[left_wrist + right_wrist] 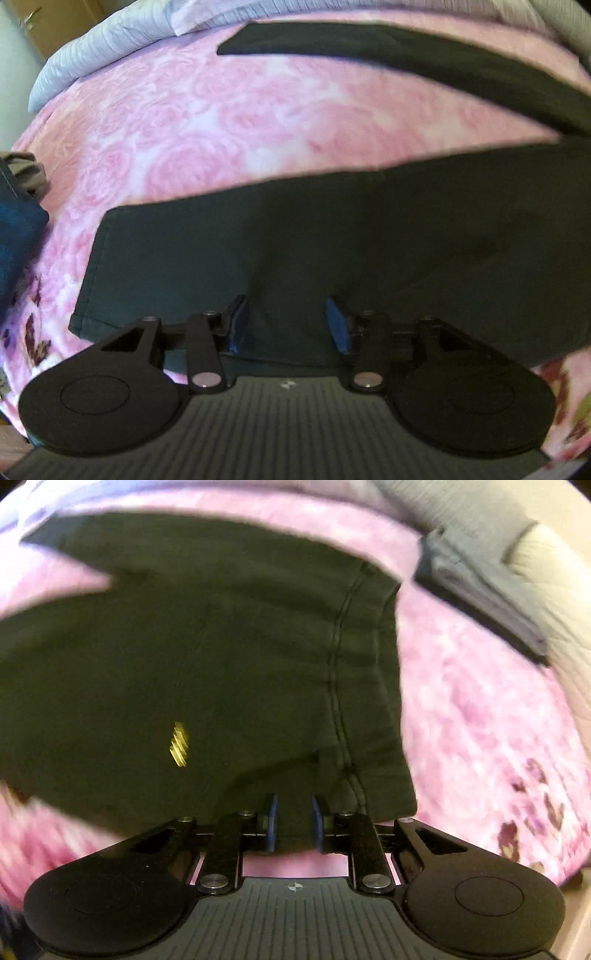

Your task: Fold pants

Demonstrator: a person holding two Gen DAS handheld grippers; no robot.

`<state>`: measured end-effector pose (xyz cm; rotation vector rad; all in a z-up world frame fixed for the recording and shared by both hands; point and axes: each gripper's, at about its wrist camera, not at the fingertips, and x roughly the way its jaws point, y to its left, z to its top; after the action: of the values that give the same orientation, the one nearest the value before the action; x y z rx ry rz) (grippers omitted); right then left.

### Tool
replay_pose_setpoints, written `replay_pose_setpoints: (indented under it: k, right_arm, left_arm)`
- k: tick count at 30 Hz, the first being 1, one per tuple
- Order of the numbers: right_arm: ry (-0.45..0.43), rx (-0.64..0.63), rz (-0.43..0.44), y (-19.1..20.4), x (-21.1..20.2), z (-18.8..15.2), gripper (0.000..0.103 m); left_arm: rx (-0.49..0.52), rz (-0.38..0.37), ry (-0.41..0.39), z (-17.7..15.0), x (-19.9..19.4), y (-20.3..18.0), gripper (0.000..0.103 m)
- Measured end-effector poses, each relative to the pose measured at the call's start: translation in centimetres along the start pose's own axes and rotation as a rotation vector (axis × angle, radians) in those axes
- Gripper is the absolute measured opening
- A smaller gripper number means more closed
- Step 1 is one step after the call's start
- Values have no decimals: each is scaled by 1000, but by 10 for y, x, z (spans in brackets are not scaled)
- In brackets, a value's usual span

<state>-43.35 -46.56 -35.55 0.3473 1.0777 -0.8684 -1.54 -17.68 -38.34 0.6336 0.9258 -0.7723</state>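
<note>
Dark green-black pants (332,229) lie flat on a pink rose-patterned blanket (207,122), legs spread apart. In the left wrist view the near leg runs across the middle and the far leg (406,51) lies along the top. My left gripper (286,321) is open just above the near leg's lower edge, close to the hem (92,273). In the right wrist view I see the waist end of the pants (221,646) with a small gold logo (180,744) and a side seam (338,672). My right gripper (293,821) is open, its blue pads either side of the near waist edge.
A lilac quilt (110,40) is bunched at the bed's far left. A blue garment (18,236) lies at the left edge. Folded grey cloth (480,590) rests on the pillow side at right. Pink blanket (480,720) stretches right of the pants.
</note>
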Motion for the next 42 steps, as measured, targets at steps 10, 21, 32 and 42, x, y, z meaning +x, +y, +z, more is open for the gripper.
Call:
replay_pose_setpoints:
  k: [10,21,32,42]
  right_arm:
    - [12,-42,-79,77,21,-32,19]
    - [137,148,111,30,-85,-17,29]
    - [-57,20,253,26,-257,-13,70]
    - [-111,-17,305,23,-321,-30,72]
  left_arm:
    - [-77,-45,13,-17,13,26,43]
    - [-107,-52,103,-17,-100,-10,46]
    - [-92,-82,-38,-29,-281,-71,66]
    - [-76,-85,-146,-46,-368,-99,74]
